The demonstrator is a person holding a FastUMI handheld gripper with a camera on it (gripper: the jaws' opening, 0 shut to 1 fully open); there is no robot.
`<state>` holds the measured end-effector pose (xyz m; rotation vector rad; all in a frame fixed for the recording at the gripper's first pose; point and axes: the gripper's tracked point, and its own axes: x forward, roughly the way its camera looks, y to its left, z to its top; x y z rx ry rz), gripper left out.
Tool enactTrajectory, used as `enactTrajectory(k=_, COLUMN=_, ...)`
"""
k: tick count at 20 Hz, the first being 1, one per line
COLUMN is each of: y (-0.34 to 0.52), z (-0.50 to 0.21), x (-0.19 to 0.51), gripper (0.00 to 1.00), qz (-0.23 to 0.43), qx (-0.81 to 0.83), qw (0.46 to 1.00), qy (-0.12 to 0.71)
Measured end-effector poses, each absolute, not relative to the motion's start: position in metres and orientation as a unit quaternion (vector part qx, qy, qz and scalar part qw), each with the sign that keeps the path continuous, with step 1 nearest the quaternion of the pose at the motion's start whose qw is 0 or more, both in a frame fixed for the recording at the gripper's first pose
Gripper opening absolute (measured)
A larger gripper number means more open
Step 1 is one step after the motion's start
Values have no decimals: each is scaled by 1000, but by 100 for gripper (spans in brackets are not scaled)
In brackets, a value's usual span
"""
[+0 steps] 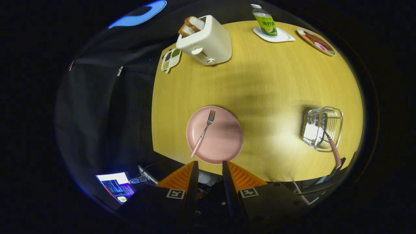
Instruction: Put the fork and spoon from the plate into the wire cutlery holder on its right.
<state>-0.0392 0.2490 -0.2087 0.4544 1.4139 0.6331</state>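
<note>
The hand-held gripper (209, 167) hangs empty, fingers parted, near the plate (224, 143) bearing the fork (203, 133); wire cutlery holder (323, 128) right.

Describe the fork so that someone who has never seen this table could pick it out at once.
Start at the round pink plate near the front edge of the yellow wooden table, just beyond the tool, whose fingers stand apart and hold nothing. The fork lies slanted on the plate's left half, tines pointing away. It is the sole utensil there, with a metal head and a pink-and-white patterned handle.
</note>
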Motion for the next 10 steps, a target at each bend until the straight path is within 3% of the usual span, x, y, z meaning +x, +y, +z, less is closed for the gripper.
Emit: enactTrajectory(k=10, y=350, z=-291, x=-56, gripper=46, qz=225, qx=219, qw=680, qy=663)
